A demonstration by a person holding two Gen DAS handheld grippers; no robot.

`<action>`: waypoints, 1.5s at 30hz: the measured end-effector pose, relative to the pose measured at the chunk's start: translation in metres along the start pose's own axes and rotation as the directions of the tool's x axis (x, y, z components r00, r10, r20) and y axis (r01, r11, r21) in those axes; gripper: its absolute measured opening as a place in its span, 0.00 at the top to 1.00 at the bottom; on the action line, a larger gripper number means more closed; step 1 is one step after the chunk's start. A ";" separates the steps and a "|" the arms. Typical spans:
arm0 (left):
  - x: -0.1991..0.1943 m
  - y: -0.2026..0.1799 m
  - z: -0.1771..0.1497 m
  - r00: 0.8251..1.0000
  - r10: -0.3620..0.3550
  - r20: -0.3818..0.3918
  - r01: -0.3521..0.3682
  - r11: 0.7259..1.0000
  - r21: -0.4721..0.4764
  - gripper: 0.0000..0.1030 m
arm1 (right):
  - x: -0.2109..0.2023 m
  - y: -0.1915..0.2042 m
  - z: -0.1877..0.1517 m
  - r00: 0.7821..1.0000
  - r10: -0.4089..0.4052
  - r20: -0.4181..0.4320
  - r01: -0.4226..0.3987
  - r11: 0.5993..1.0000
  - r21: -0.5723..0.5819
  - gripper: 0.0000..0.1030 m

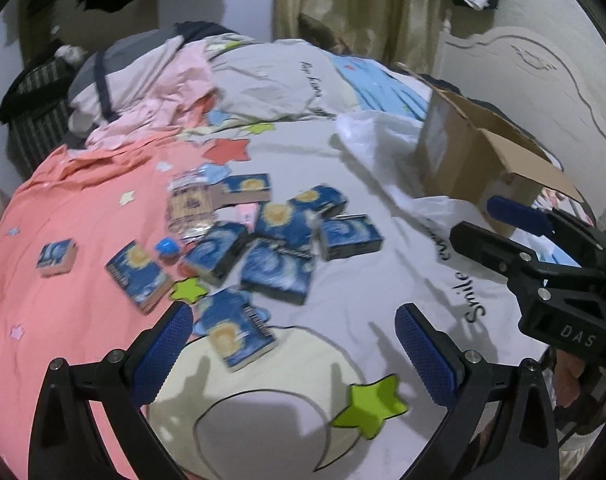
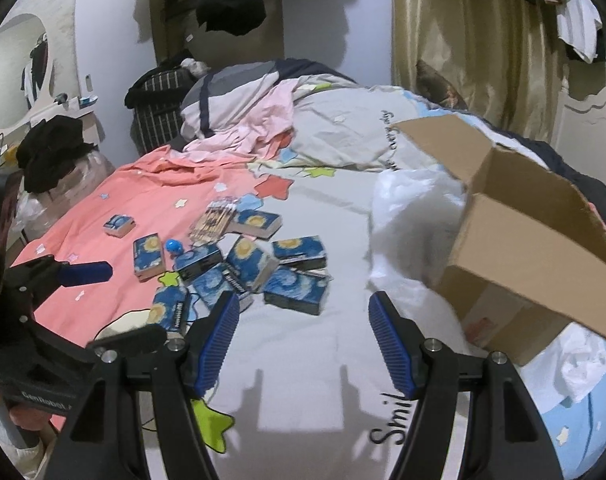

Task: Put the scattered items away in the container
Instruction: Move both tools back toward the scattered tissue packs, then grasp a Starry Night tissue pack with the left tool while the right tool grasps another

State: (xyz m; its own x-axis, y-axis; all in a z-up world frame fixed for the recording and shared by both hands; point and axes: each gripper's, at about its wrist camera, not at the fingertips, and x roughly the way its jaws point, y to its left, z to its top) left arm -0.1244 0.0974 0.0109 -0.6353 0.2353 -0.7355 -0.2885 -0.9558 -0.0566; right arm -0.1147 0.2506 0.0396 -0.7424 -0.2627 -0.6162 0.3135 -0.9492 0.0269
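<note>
Several blue starry-pattern packs [image 1: 275,264] [image 2: 295,292] lie scattered mid-bed, with a clear packet of sticks [image 1: 191,204] [image 2: 215,220] and a small blue ball [image 1: 167,247] [image 2: 174,246] among them. An open cardboard box [image 1: 483,152] [image 2: 523,248] stands at the right. My left gripper [image 1: 293,344] [image 2: 107,304] is open and holds nothing; one pack [image 1: 239,330] lies on the sheet just beyond its left finger. My right gripper [image 2: 307,340] [image 1: 499,224] is open over bare grey sheet, between the pile and the box, with nothing between its fingers.
A white plastic bag [image 1: 383,148] [image 2: 415,216] lies crumpled beside the box. Bunched bedding and pink cloth [image 1: 163,80] [image 2: 243,120] are heaped at the far side. The sheet is pink at the left [image 2: 143,192] and grey in the middle. A headboard [image 1: 543,80] rises behind the box.
</note>
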 end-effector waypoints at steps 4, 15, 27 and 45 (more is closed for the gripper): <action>0.002 0.021 -0.015 1.000 0.019 -0.006 -0.019 1.000 -0.015 0.00 | 0.011 0.010 -0.003 0.999 0.027 -0.019 -0.027 1.000 -0.007 0.38; 0.002 0.061 -0.041 0.998 0.052 -0.022 -0.054 0.993 -0.101 0.00 | 0.034 0.031 -0.011 0.996 0.074 -0.055 -0.075 0.997 -0.015 0.38; 0.037 0.064 -0.044 0.997 0.019 -0.068 -0.029 0.989 -0.147 0.00 | 0.056 0.044 -0.015 0.993 0.087 -0.082 -0.095 0.991 -0.096 0.38; 0.074 0.045 -0.035 0.995 -0.042 -0.092 0.026 0.985 -0.172 0.00 | 0.070 0.047 -0.025 0.940 0.308 -0.146 -0.339 0.808 -0.481 0.38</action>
State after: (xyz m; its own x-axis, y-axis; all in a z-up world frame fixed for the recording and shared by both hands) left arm -0.1593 0.0659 -0.0692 -0.5539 0.2584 -0.7915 -0.1772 -0.9654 -0.1912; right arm -0.1374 0.1918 -0.0220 -0.5152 -0.5143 -0.6856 0.7903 -0.5946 -0.1479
